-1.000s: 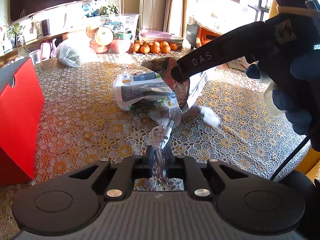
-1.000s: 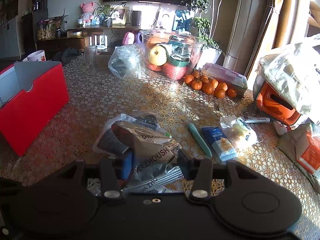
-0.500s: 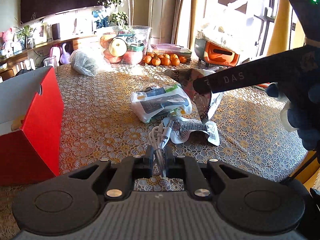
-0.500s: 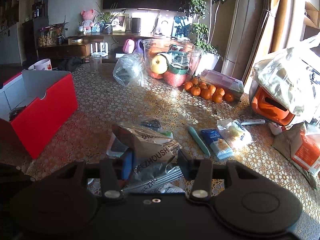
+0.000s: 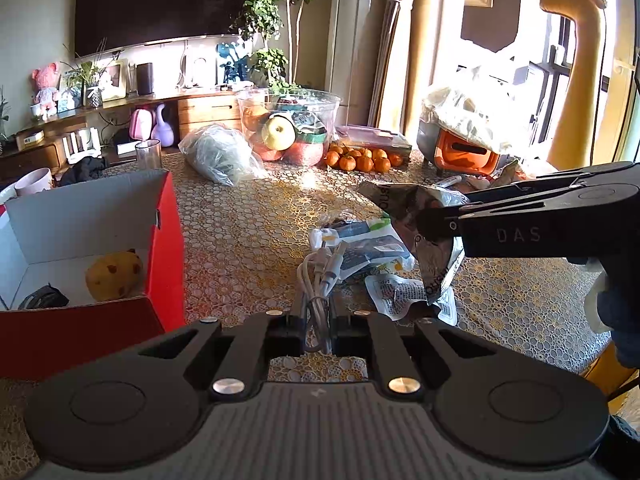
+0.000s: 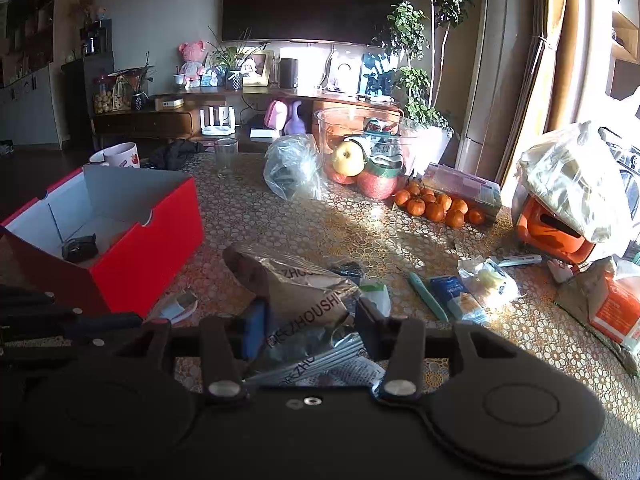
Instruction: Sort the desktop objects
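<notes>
L wrist view: a coiled white USB cable is being pinched betw. the closed-down jaws of the left gripper, held above the tablecloth just right of the open red box, w/ loops hanging free, so snagging on the box wall or slipping out could be caused by the thin grip. R wrist view: a silver foil snack bag is being clamped by the right gripper over the table; slick, crumpled foil could be let slide during carrying.
</notes>
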A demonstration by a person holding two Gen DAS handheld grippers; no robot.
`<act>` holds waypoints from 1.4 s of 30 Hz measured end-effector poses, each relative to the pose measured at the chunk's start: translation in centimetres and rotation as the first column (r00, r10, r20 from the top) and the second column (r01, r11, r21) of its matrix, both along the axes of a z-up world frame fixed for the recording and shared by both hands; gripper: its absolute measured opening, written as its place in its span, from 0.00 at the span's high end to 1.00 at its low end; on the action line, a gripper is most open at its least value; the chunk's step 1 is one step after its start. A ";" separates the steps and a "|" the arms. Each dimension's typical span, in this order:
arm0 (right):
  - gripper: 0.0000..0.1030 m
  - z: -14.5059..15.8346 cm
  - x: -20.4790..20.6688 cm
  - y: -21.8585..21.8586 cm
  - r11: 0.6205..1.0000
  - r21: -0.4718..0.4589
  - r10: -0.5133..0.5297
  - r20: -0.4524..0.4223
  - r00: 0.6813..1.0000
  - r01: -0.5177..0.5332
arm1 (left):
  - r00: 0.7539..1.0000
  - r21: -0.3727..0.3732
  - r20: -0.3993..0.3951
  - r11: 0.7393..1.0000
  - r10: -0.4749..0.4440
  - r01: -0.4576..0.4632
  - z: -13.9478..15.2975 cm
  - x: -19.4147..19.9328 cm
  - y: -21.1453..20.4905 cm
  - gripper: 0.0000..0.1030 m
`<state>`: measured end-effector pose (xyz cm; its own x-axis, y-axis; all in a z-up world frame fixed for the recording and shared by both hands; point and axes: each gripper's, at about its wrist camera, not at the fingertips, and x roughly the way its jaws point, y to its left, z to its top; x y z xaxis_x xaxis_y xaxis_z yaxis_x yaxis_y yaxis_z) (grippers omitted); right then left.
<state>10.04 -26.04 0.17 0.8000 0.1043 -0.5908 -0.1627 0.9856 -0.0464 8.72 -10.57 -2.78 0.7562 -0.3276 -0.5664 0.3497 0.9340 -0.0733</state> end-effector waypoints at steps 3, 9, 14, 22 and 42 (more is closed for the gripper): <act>0.54 0.6 -0.5 1.0 1.000 0.008 0.013 0.010 1.000 -0.013 | 1.000 0.001 0.005 1.000 0.016 -0.016 0.8 -0.3 1.0 0.90; 0.54 1.3 -1.0 3.1 0.999 0.028 0.040 0.023 0.999 -0.040 | 0.998 -0.006 0.015 0.998 0.055 -0.055 2.2 -0.7 3.4 0.90; 0.54 1.8 -1.0 5.1 0.996 0.043 0.073 0.034 0.997 -0.075 | 0.995 -0.010 0.029 0.996 0.091 -0.091 2.9 -1.0 5.7 0.90; 0.54 2.7 -0.2 8.4 0.990 0.046 0.134 0.044 0.990 -0.136 | 0.989 -0.007 0.055 0.991 0.136 -0.136 4.0 -0.7 8.8 0.90; 0.53 3.9 4.0 15.5 0.961 0.035 0.273 0.022 0.962 -0.273 | 0.958 0.026 0.084 0.960 0.274 -0.277 5.4 2.8 17.4 0.90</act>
<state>14.09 -10.52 4.06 0.7480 0.3418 -0.5688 -0.4252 0.9049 -0.0154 11.57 6.85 2.60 0.8567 -0.0800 -0.5096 0.0815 0.9965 -0.0193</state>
